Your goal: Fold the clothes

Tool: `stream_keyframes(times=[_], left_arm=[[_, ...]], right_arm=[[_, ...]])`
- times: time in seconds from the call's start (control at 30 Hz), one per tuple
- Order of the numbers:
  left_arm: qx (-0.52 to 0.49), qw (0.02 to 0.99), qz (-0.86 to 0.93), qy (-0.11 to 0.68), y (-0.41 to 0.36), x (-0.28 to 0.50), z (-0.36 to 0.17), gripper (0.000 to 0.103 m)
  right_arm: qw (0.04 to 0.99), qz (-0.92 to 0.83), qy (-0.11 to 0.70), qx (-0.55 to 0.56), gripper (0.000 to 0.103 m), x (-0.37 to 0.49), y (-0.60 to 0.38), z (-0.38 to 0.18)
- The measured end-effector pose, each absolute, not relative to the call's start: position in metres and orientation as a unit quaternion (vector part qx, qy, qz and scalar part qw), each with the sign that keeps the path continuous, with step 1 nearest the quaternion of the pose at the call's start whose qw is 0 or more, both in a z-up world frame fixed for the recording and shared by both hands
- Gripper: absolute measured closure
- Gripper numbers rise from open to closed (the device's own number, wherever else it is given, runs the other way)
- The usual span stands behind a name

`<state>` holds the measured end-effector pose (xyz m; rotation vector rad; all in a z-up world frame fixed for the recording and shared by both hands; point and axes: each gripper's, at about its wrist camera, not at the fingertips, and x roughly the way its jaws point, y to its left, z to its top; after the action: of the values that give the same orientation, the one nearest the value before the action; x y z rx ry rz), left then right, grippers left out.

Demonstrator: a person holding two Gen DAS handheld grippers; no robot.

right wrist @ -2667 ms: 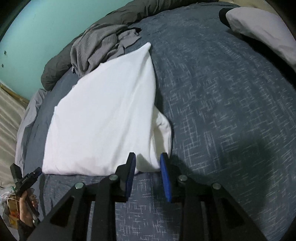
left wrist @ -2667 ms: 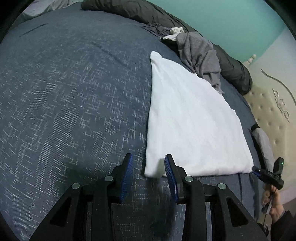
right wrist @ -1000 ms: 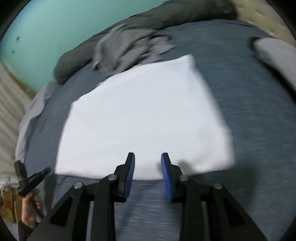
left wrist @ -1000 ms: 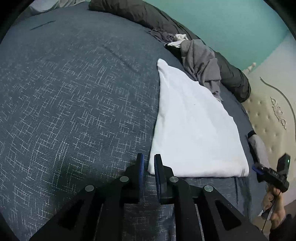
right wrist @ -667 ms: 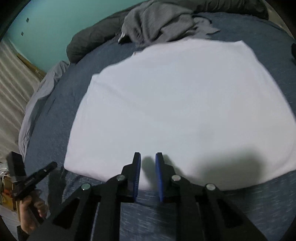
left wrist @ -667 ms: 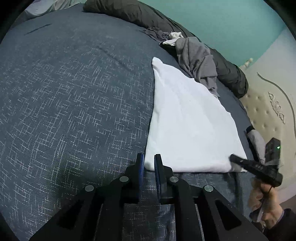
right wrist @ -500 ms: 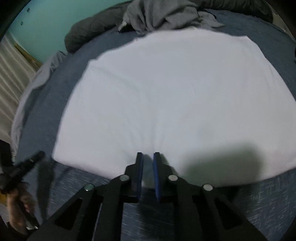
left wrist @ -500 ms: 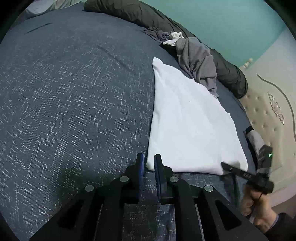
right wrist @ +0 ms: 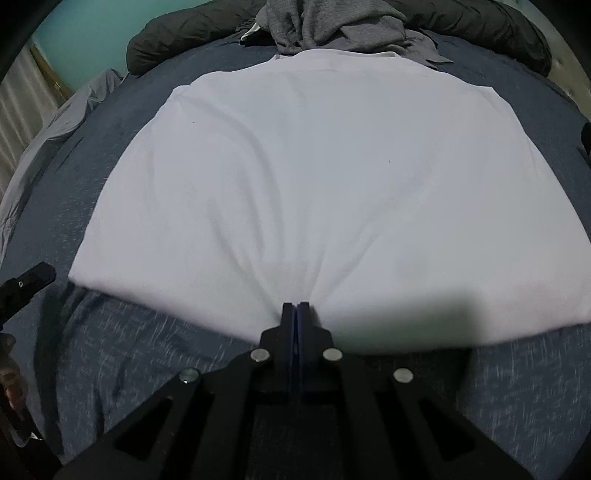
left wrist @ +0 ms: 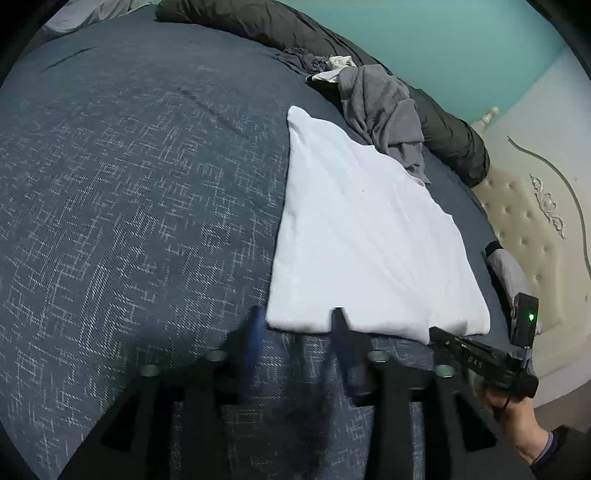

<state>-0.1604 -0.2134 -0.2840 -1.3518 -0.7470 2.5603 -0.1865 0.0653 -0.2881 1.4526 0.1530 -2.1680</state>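
My right tool [right wrist: 297, 314] is pinching the near edge of the soft, light white shirt [right wrist: 314, 177] lying flat on the bed [left wrist: 129, 184], and my left tool [left wrist: 299, 332] is opening by its corner with nothing gripped.

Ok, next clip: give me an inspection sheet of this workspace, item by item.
Surface: bed with dark blue patterned cover.
Job's things: white folded garment lying flat.
Clutter: grey clothes pile and dark duvet along the far edge.
Grippers: left claw opening at the garment's near corner, fingers astride its edge; right claw shut on the garment's near edge.
Cables: thin cord below the right hand.
Surroundings: teal wall, cream tufted headboard.
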Motion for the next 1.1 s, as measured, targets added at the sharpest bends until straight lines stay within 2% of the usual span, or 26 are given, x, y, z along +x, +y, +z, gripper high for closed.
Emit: stream_keyframes(times=[0.17,0.23,0.3,0.7,0.97,1.0,1.03,1.1], left_arm=[[-0.464,0.077,0.839,-0.275,-0.214,-0.157,-0.292,0.054],[-0.469,0.088,0.822,-0.311,-0.217,-0.155,-0.298,0.045],[-0.472,0.096,0.810,-0.333,-0.217,-0.154,-0.301,0.044],[-0.462,0.070,0.795,-0.385,-0.217,-0.161,-0.321,0.043],[-0.426,0.044,0.795,-0.429,-0.228,-0.167,-0.330,0.045],[-0.423,0.042,0.797,-0.429,-0.229,-0.168,-0.330,0.051],[-0.423,0.041,0.797,-0.429,-0.229,-0.169,-0.330,0.062],[-0.423,0.041,0.791,-0.440,-0.229,-0.170,-0.333,0.078]], right_arm=[[0.272,-0.780,0.015,0.563,0.103,-0.169,0.097,-0.283],[0.271,-0.786,0.007,0.555,0.103,-0.163,0.116,-0.277],[0.262,-0.794,-0.015,0.548,0.103,-0.163,0.142,-0.272],[0.225,-0.825,-0.121,0.504,0.101,-0.177,0.235,-0.256],[0.202,-0.844,-0.131,0.480,0.101,-0.190,0.258,-0.255],[0.200,-0.845,-0.133,0.478,0.101,-0.190,0.260,-0.256],[0.200,-0.844,-0.139,0.477,0.101,-0.192,0.263,-0.257],[0.199,-0.842,-0.154,0.477,0.101,-0.194,0.269,-0.261]])
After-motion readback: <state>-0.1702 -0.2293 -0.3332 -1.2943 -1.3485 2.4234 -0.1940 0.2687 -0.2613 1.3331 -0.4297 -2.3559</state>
